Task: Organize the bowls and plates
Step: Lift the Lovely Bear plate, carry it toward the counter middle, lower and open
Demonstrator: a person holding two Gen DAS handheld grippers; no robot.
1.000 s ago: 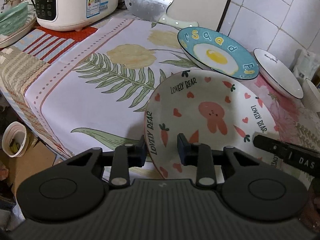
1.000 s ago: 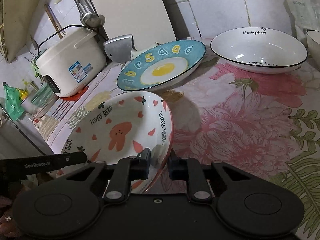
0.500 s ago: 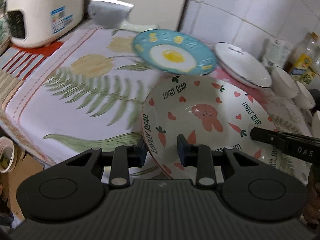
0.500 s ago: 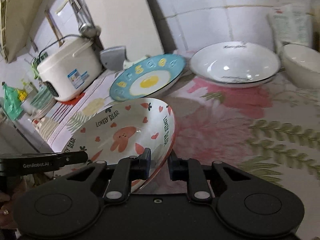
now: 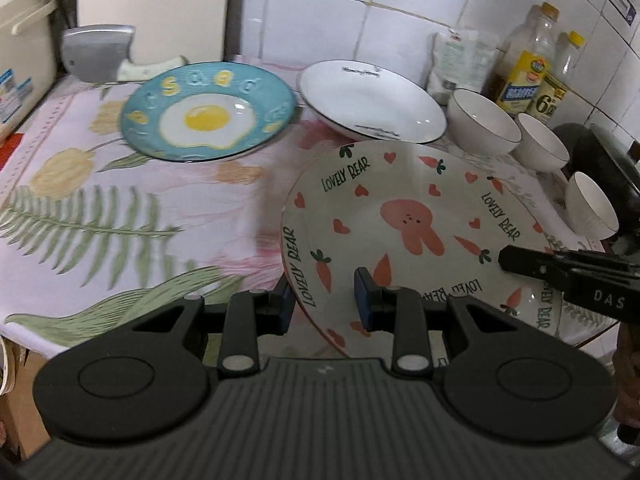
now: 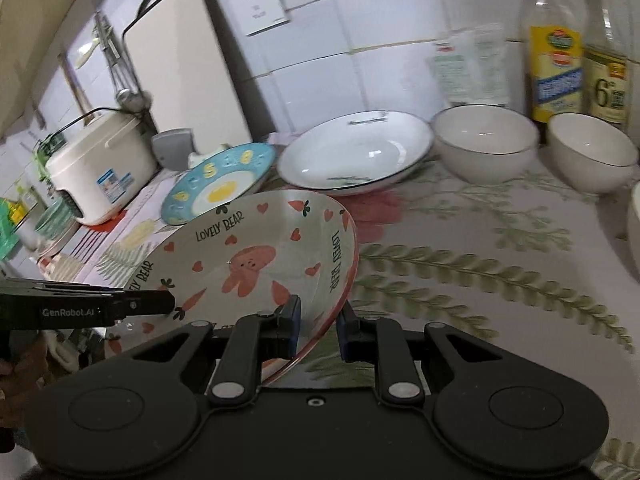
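Observation:
A cream "Lovely Bear" plate (image 5: 408, 236) with a pink rabbit is held above the counter by both grippers. My left gripper (image 5: 322, 306) is shut on its left rim. My right gripper (image 6: 318, 326) is shut on its right rim (image 6: 340, 264). A blue fried-egg plate (image 5: 208, 116) lies at the back left, also in the right wrist view (image 6: 218, 188). A white deep plate (image 5: 372, 100) lies beside it, also in the right wrist view (image 6: 356, 152). White bowls (image 5: 482, 122) (image 6: 486, 140) stand to the right of it.
A rice cooker (image 6: 98, 168), a cleaver (image 5: 98, 54) and a cutting board (image 6: 180, 68) stand at the back left. Oil bottles (image 6: 556, 40) and a packet (image 5: 460, 60) stand against the tiled wall. A flowered cloth (image 5: 120, 216) covers the counter.
Both grippers have carried the bear plate to the right along the counter. The bowls and bottles have come into view; the rice cooker has slid off to the left.

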